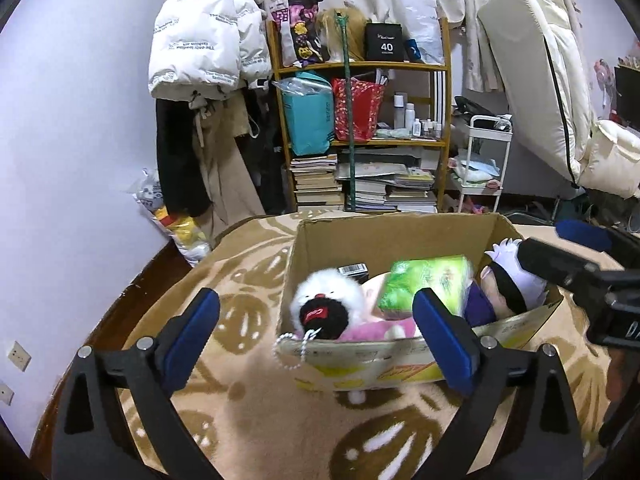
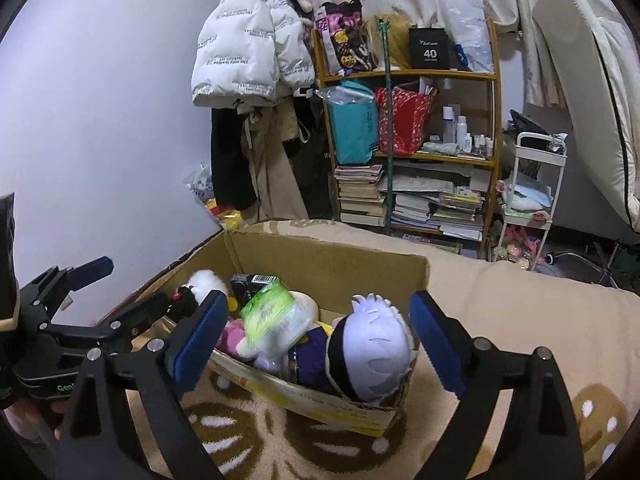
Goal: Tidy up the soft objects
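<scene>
A cardboard box [image 1: 400,236] sits on a beige patterned blanket [image 1: 240,412]. Inside lie a white fluffy plush with a black knitted face [image 1: 326,304], a pink plush [image 1: 372,330], a green tissue pack [image 1: 426,284] and a white-haired doll in purple [image 1: 506,276]. My left gripper [image 1: 316,326] is open and empty, just in front of the box's near wall. My right gripper [image 2: 318,326] is open and empty, its jaws either side of the doll [image 2: 372,348] at the box's near corner [image 2: 384,416]. The tissue pack [image 2: 272,314] also shows in the right wrist view.
A wooden shelf [image 1: 360,120] with bags, bottles and stacked books stands behind. A white puffer jacket [image 1: 204,36] hangs at the left by the wall. A white trolley [image 1: 484,160] and a propped mattress [image 1: 536,72] are at the right.
</scene>
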